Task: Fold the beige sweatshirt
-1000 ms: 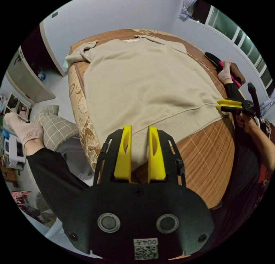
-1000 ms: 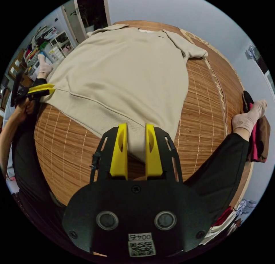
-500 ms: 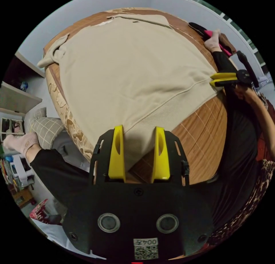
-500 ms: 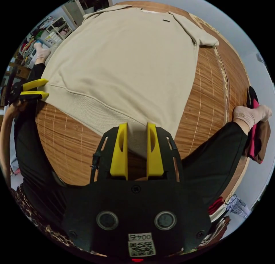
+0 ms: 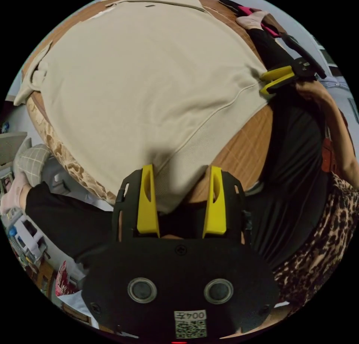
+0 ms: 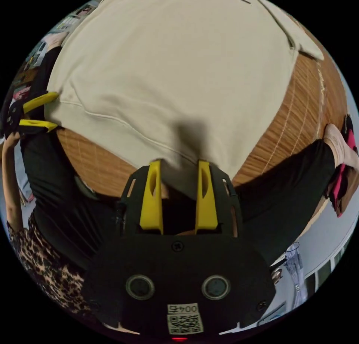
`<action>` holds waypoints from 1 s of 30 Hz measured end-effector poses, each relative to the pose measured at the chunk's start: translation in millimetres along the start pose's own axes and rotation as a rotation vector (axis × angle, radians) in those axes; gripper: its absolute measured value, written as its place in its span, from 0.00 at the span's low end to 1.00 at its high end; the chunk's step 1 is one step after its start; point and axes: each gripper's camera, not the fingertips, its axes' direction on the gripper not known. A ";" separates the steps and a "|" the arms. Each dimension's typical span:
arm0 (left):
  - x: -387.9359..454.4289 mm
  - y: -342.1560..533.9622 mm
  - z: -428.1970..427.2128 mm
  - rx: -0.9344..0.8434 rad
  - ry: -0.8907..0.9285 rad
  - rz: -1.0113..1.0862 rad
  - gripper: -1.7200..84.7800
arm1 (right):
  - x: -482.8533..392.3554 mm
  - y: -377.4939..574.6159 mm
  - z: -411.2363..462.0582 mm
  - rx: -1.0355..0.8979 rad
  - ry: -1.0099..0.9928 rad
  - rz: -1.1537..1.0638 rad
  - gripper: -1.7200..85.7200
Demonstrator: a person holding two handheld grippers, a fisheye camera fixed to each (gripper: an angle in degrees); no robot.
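While a person's dark-trousered legs (image 5: 71,224) frame the near edge, the left gripper (image 5: 181,174) and right gripper (image 6: 178,168) each hang with yellow jaws spread apart over a lower corner of the beige sweatshirt's (image 5: 142,78) ribbed hem (image 6: 112,125), the cloth lying loose between them, unpinched. Beyond, the sweatshirt lies flat, spread across a woven bamboo mat (image 6: 303,105), collar farthest away.

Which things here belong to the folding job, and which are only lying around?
For the job:
- beige sweatshirt, spread flat on the bamboo mat
- left hand-held gripper, jaws open around one hem corner
- right hand-held gripper, jaws open around the other hem corner

Just lying about:
- pink and dark items at the mat's edge
- checked cushion
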 end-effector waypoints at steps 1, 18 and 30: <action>-4.5 4.5 -0.1 -0.014 0.063 0.009 0.24 | -3.2 4.8 2.9 -0.036 -0.025 -0.034 0.19; -79.8 -59.7 -27.5 0.348 -0.245 -0.098 0.31 | 21.9 -20.7 -36.9 0.477 0.079 0.030 0.25; -60.6 -41.5 29.8 0.261 -0.276 -0.076 0.34 | 20.4 4.6 19.0 0.402 0.051 0.060 0.27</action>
